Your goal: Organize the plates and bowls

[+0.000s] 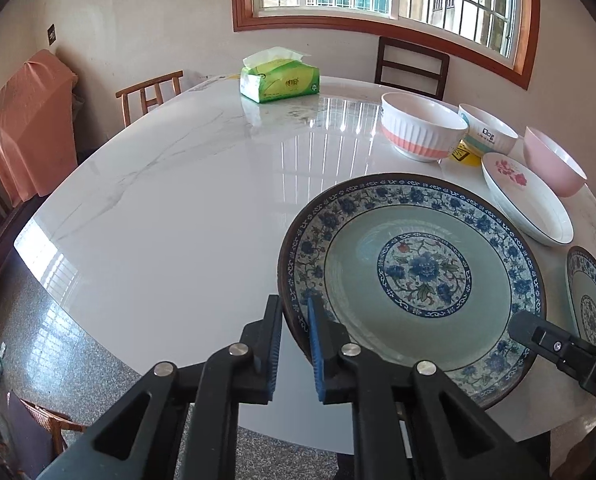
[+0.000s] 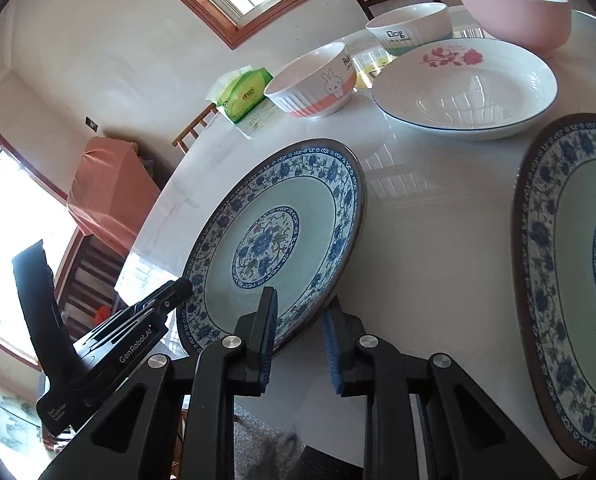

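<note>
A blue floral plate (image 1: 414, 280) is tilted up off the white table (image 1: 178, 200). My left gripper (image 1: 294, 344) has its jaws around the plate's left rim. My right gripper (image 2: 298, 340) has its jaws around the same plate's (image 2: 274, 236) near rim, and its tip shows in the left wrist view (image 1: 538, 336). A second blue floral plate (image 2: 570, 280) lies at the right. A white plate with red flowers (image 2: 466, 84), a rabbit bowl (image 2: 314, 80), a "Dog" bowl (image 2: 410, 28) and a pink bowl (image 2: 514, 8) stand behind.
A green tissue pack (image 1: 280, 80) stands at the table's far side. Wooden chairs (image 1: 150, 92) ring the table. A yellow item (image 1: 464, 154) lies between the bowls. A cloth-covered cabinet (image 1: 26, 132) stands at the left wall.
</note>
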A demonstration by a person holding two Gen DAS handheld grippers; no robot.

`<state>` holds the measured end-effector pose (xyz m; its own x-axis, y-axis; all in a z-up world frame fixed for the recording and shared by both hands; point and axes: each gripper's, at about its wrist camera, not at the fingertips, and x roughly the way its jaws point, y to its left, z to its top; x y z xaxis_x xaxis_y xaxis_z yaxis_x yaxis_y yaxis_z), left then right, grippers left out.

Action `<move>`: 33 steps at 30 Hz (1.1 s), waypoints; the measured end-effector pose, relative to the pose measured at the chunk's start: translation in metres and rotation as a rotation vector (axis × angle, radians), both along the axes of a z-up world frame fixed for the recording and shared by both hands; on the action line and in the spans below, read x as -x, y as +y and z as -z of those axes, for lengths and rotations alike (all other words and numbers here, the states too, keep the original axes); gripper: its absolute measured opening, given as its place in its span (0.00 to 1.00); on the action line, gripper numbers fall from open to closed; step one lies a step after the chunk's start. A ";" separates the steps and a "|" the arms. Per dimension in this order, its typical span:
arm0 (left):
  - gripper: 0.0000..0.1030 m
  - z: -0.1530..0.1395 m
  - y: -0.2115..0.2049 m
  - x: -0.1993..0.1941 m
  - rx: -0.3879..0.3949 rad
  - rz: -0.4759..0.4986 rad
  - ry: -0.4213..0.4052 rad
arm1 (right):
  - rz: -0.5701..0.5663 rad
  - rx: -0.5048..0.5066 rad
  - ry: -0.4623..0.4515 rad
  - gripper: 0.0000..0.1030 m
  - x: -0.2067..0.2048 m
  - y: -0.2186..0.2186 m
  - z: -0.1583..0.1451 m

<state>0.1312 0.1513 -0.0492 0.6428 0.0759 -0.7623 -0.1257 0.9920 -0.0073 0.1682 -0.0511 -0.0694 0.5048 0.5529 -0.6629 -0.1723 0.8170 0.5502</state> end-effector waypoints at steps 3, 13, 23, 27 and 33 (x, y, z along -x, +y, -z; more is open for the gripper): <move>0.12 0.000 0.013 0.000 0.006 -0.033 0.001 | -0.034 0.004 -0.004 0.21 -0.009 0.017 -0.002; 0.29 0.001 0.036 0.008 0.048 -0.096 -0.013 | -0.080 -0.035 0.080 0.25 -0.021 0.031 0.015; 0.43 -0.038 0.008 0.049 0.148 0.021 -0.070 | -0.019 -0.030 -0.117 0.40 0.055 -0.059 -0.042; 0.43 -0.051 -0.058 0.049 0.202 0.242 -0.033 | 0.144 0.095 -0.188 0.40 0.088 -0.145 -0.071; 0.45 -0.040 -0.159 0.018 0.304 0.471 0.091 | 0.279 0.191 -0.093 0.41 0.099 -0.239 -0.060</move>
<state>0.1128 -0.0079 -0.0093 0.4845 -0.4345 -0.7593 0.3162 0.8962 -0.3111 0.0692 -0.2899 -0.0095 0.6818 0.2554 -0.6855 0.0299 0.9266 0.3749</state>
